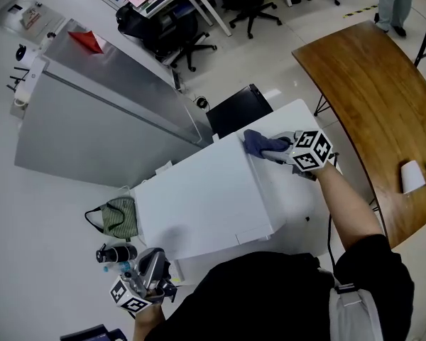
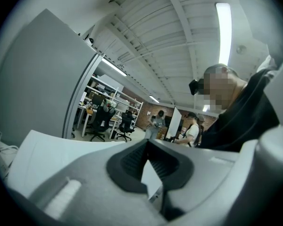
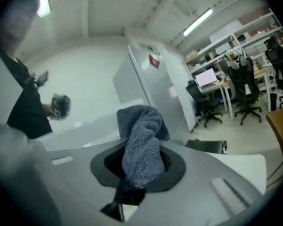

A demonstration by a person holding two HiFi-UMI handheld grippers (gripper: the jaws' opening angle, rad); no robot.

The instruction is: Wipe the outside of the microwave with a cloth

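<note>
The microwave sits as a big white box on the white bench, and the wiping appears to be at its top, out at the far corner around 1 o'clock. There the right gripper has its fingers clamped on a bunched blue cloth, whose loose end sticks out past the tips and lies on the top edge. To do this well, I would press the loose end flat so that the cloth, not the fingers, rubs the casing. Then I would draw it in long overlapping strokes toward 7 o'clock before going down the sides. The left gripper hangs off the near corner at 7 o'clock with its fingers drawn together on nothing, only a white sliver showing between them. It could steady the box if it slides. Just beside the microwave at 8 o'clock lie a green pouch and a small dark bottle-like thing, which crowd that side. A grey panel stands near at 10 o'clock, limiting reach behind. The wooden table with a paper cup at 3 o'clock is well apart.
</note>
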